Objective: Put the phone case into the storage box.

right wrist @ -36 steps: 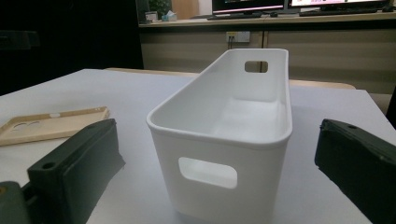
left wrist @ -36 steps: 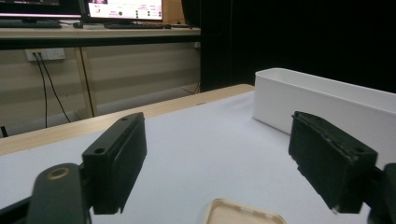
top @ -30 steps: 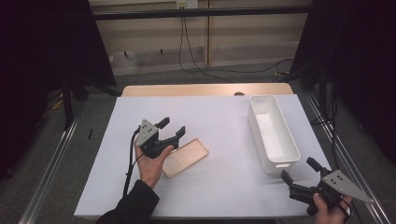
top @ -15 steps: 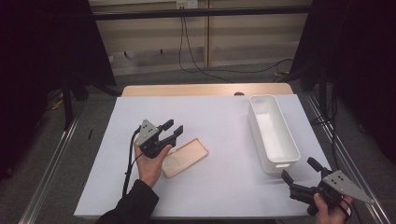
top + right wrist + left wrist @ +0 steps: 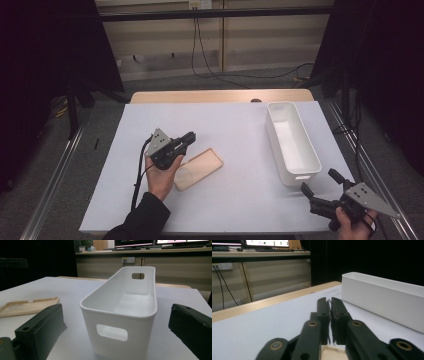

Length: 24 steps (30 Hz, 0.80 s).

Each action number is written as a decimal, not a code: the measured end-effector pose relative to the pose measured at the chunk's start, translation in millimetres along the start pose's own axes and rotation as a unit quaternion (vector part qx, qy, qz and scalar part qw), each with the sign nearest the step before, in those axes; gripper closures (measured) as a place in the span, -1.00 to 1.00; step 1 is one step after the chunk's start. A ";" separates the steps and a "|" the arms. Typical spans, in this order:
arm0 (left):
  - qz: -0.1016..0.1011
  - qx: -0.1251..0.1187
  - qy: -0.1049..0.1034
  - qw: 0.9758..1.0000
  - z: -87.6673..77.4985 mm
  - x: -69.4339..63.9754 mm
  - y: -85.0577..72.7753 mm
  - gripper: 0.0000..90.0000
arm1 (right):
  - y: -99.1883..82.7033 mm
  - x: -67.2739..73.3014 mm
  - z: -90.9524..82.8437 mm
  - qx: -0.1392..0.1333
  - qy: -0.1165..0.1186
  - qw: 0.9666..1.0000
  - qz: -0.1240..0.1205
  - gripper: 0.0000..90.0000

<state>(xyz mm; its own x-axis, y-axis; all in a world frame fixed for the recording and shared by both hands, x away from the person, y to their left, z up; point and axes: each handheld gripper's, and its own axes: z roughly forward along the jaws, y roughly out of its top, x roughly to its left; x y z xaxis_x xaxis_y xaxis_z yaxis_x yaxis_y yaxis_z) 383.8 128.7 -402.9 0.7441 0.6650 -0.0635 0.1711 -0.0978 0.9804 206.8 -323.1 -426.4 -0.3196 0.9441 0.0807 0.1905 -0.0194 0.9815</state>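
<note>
One phone case (image 5: 198,169); one white bin (image 5: 292,142); left gripper (image 5: 188,139) pressed together; right gripper (image 5: 320,187) spread

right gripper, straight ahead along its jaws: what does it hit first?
Most likely the near end wall of the white bin, which sits centred between the open jaws of the right gripper. How much bare table lies between them is unclear.

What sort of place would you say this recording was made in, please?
Probably a lab or office workroom: monitors on a desk behind, wall sockets with trailing cables, and a table under a white sheet ringed by black curtains.
</note>
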 end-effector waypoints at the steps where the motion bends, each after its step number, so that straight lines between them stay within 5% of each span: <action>1: -0.002 0.002 -0.004 1.000 0.6 -0.1 -0.2 0.97 | 0.0 0.0 0.0 0.000 0.000 1.000 0.000 -1.00; 13: -0.030 0.065 -0.027 0.997 10.0 9.8 19.6 1.00 | -0.2 0.2 0.0 0.001 0.001 1.000 0.004 -1.00; 24: -0.040 0.162 -0.016 0.986 28.1 22.1 23.3 1.00 | -0.4 0.5 0.0 0.001 0.000 1.000 0.004 -1.00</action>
<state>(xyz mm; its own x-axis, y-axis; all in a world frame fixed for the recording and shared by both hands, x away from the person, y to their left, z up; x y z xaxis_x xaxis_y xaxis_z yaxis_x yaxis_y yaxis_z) 422.4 120.2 -386.7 0.7391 0.6568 -0.1498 0.4234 -0.2800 0.8616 206.6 -322.7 -426.7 -0.3184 0.9438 0.0883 0.1945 -0.0261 0.9806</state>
